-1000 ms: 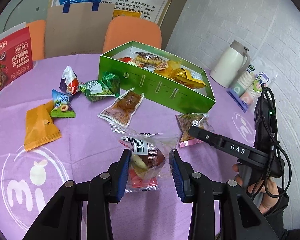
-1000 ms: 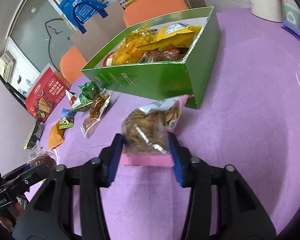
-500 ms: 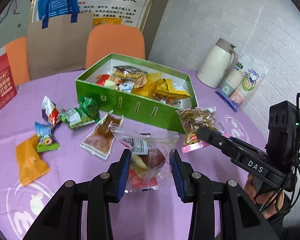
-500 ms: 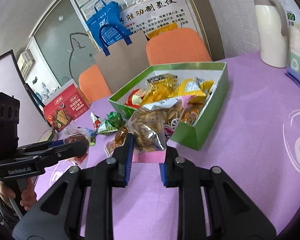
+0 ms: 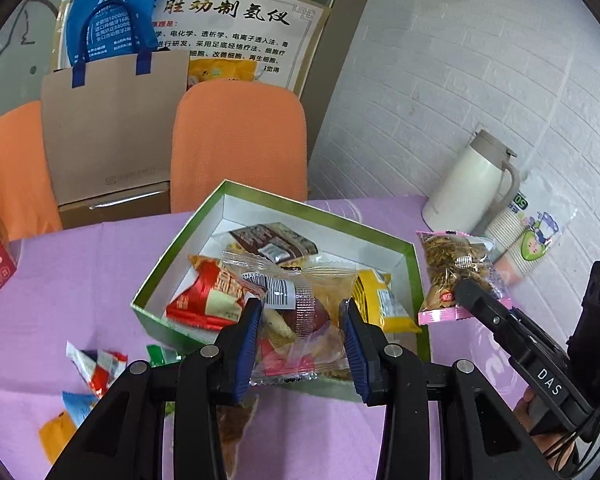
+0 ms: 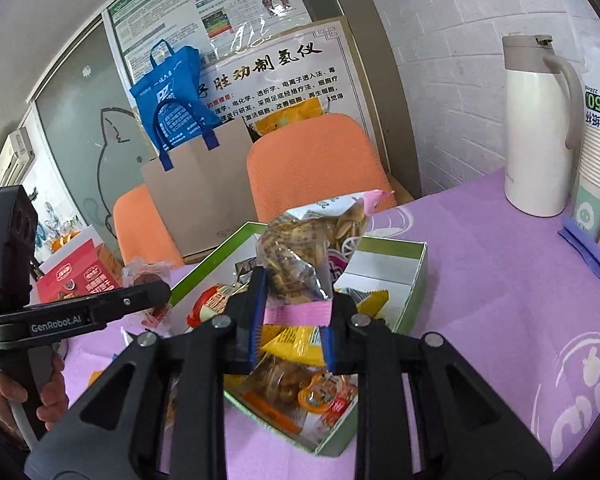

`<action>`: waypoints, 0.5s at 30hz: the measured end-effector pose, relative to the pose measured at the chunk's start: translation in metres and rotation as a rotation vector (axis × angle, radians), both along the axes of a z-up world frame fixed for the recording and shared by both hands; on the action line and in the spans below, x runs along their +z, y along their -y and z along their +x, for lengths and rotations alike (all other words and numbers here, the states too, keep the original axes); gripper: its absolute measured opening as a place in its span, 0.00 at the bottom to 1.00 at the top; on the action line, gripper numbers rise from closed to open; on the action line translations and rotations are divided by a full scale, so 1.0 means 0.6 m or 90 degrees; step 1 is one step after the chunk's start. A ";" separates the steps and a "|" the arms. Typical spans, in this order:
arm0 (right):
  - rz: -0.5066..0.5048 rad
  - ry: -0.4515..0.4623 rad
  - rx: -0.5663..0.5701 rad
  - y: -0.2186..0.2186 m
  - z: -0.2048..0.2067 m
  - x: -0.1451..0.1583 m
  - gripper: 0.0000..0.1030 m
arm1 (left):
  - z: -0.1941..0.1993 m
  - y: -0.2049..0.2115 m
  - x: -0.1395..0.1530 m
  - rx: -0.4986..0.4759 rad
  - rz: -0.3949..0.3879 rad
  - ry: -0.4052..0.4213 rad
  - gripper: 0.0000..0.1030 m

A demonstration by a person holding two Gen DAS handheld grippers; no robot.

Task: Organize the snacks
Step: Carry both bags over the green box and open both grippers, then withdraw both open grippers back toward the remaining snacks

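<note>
My left gripper (image 5: pixel 300 340) is shut on a clear snack packet (image 5: pixel 296 320) with a barcode and holds it above the near wall of the green box (image 5: pixel 168 264), which has several snack packets inside. My right gripper (image 6: pixel 290 320) is shut on a pink-edged bag of brown crisps (image 6: pixel 300 256), held over the green box (image 6: pixel 418 276). That pink bag also shows in the left wrist view (image 5: pixel 456 276), just right of the box. The left gripper's finger (image 6: pixel 140 296) with its packet shows at the left of the right wrist view.
Loose snack packets (image 5: pixel 96 364) lie on the purple tablecloth left of the box. A white thermos (image 5: pixel 472 184) and a stack of paper cups (image 5: pixel 528 236) stand at the right. A red carton (image 6: pixel 80 276), orange chairs (image 5: pixel 240 140) and a paper bag (image 5: pixel 108 136) are behind.
Both grippers have lifted and moved forward with their packets, from in front of the box to over it. Both stay shut.
</note>
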State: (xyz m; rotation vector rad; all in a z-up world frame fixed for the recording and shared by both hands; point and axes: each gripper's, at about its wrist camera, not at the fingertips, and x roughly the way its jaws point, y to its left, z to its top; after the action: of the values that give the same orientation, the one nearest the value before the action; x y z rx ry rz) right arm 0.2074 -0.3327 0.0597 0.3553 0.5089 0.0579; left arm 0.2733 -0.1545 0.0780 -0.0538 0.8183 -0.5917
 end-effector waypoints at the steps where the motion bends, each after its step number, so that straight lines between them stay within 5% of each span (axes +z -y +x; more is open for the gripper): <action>1: 0.010 -0.008 0.000 0.006 0.011 -0.010 0.26 | 0.012 0.004 -0.004 0.004 0.000 -0.001 0.39; 5: -0.004 -0.071 0.012 0.001 0.048 -0.055 0.41 | 0.046 0.016 -0.030 0.011 0.004 -0.012 0.39; 7: -0.032 -0.058 0.006 0.000 0.035 -0.063 0.69 | 0.057 0.018 -0.049 0.011 0.008 -0.026 0.43; 9: -0.057 -0.048 0.002 -0.001 0.024 -0.063 0.72 | 0.059 0.016 -0.063 0.016 0.018 -0.032 0.82; 12: -0.061 -0.050 0.007 0.001 0.003 -0.065 0.76 | 0.049 0.004 -0.069 0.052 0.021 0.004 0.90; 15: -0.044 -0.048 0.003 0.005 -0.016 -0.060 0.76 | 0.045 -0.001 -0.072 0.055 0.027 -0.015 0.90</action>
State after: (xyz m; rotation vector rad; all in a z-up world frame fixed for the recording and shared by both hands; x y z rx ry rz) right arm 0.1979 -0.3355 0.0236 0.2894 0.5857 0.0318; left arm 0.3002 -0.1541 0.0349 -0.0566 0.8472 -0.4930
